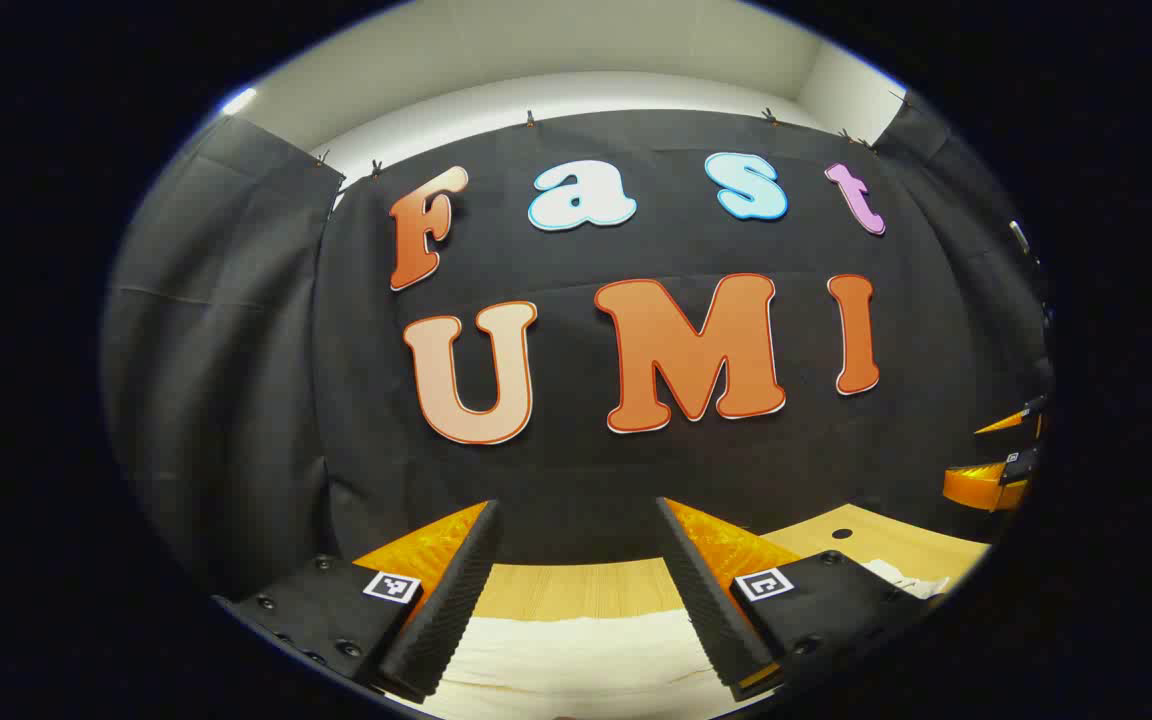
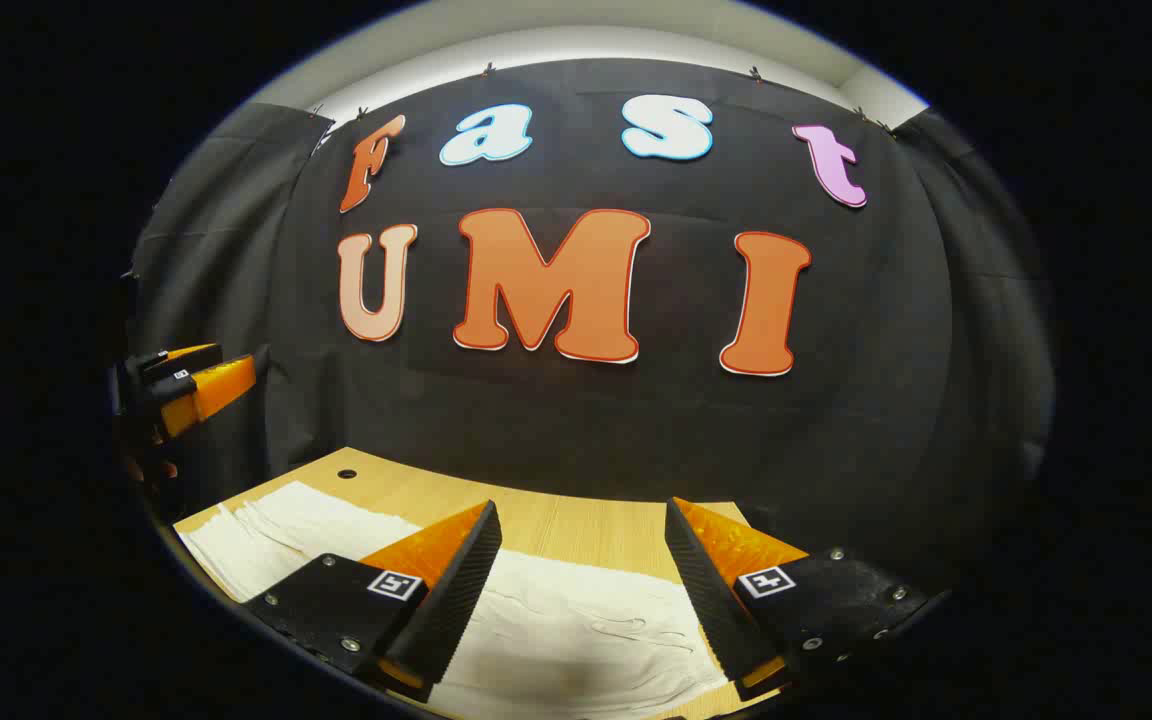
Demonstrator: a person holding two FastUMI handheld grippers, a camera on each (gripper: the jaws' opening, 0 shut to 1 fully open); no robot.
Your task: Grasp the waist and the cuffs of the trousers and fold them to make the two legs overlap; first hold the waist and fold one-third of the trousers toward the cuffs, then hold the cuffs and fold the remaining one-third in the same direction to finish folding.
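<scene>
Two grippers above white trousers (image 2: 576, 620) on desk (image 2: 586, 525).
Left gripper (image 1: 576, 590) and right gripper (image 2: 581, 590) both spread apart, holding nothing, hovering over cloth.

My left gripper (image 1: 576, 585) is held level, pointing forward, its two fingers (image 1: 451, 600) spread wide apart with nothing between them. My right gripper (image 2: 581, 590) sits the same way, fingers (image 2: 701, 590) parted wide and holding nothing. From the left gripper view, my right gripper (image 1: 1001, 455) shows far out at about 3 o'clock, raised and apart from mine. From the right gripper view, my left gripper (image 2: 191, 385) sits at about 9 o'clock, with a bit of my hand (image 2: 151, 465) just under it.
</scene>
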